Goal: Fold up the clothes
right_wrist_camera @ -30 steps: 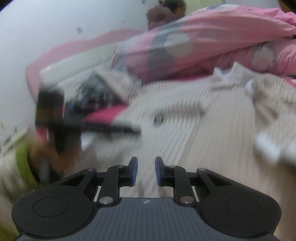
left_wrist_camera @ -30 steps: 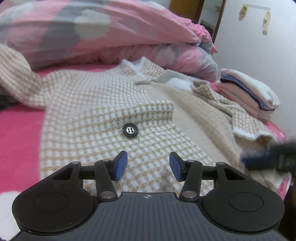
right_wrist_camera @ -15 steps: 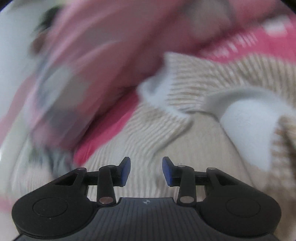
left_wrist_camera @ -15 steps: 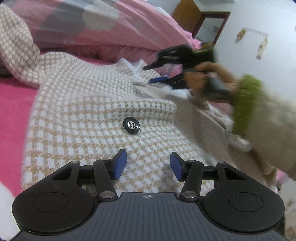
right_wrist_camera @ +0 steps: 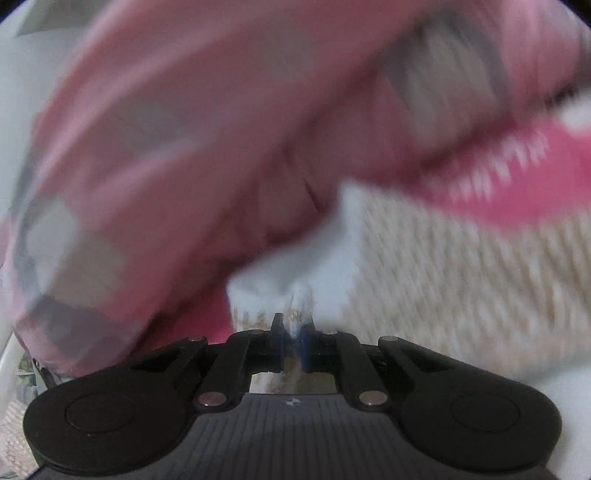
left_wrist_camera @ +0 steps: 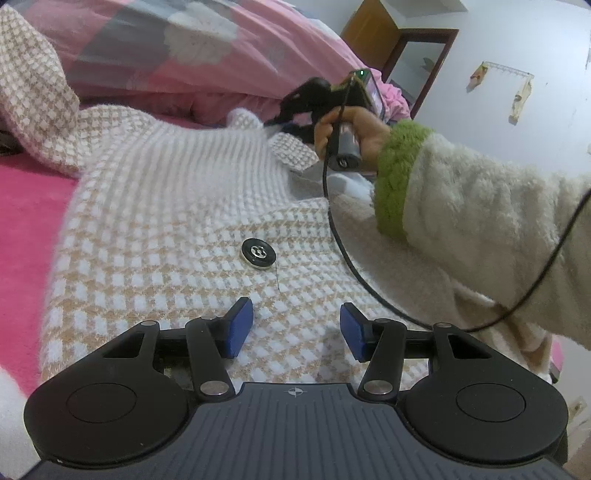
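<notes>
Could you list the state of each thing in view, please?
Left gripper: open, hovering above the cardigan.
Right gripper: shut on the cardigan's white edge.
Cardigan: spread on the bed, not yet folded.
Button: unfastened, lying on top.
Duvet: bunched up behind.

Beige-and-white checked knit cardigan lies spread flat, black-buttoned, on pink bed.

Pink patterned duvet, pink bedsheet, wooden door, white wall

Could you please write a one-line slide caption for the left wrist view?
Open left gripper hovers over checked cardigan near its button.
</notes>
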`<state>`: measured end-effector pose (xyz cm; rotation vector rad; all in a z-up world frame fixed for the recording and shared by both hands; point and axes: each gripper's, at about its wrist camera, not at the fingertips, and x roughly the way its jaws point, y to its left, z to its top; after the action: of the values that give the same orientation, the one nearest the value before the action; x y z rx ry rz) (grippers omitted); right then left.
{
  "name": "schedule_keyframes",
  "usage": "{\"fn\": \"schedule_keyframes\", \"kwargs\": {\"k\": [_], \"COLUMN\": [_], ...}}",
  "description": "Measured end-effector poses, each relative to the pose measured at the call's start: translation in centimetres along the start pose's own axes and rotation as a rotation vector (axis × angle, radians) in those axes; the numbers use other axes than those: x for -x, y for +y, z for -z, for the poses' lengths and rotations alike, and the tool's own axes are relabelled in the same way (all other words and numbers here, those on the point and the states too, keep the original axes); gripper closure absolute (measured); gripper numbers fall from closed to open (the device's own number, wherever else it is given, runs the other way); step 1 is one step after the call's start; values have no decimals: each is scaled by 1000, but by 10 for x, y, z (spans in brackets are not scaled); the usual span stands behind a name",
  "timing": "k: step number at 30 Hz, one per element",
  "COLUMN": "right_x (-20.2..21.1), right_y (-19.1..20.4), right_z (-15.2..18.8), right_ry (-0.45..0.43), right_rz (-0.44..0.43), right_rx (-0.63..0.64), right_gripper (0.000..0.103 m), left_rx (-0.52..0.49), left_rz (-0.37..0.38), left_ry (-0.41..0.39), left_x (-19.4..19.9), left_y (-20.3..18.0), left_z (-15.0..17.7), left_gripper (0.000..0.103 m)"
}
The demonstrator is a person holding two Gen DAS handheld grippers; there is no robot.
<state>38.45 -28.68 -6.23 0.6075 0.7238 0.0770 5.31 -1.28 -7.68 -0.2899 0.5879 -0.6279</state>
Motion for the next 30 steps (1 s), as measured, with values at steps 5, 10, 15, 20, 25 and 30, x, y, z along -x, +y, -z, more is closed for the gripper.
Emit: {"fn": "schedule_keyframes", "kwargs": {"k": [5,10,15,20,25,30], "right_x": [-7,-17,-5,67,81,62], "right_y": [14,11,12,2,-17,-14], "right_z": [-7,-9,-18,-7,34,68], "right_ry": [-67,-38,27,167,334,377], "right_rz": [14,25,49,-50,-68,-90], "right_rx": [97,133,191,164,89,108], "right_gripper": [96,95,71,66,62,70], "left_rx": [-2,2,7,34,146,268], "left_rz": [-5,-1,5,32,140,261], "left_ry": [0,3,2,-7,-54,-167], "left_x": [0,-1,0,3,9,28], "left_y": [-2,0,2,7,25,44], "left_z": [1,-1,-3,-2,-4,-10], "left_gripper": [51,50,50,50,50,49]}}
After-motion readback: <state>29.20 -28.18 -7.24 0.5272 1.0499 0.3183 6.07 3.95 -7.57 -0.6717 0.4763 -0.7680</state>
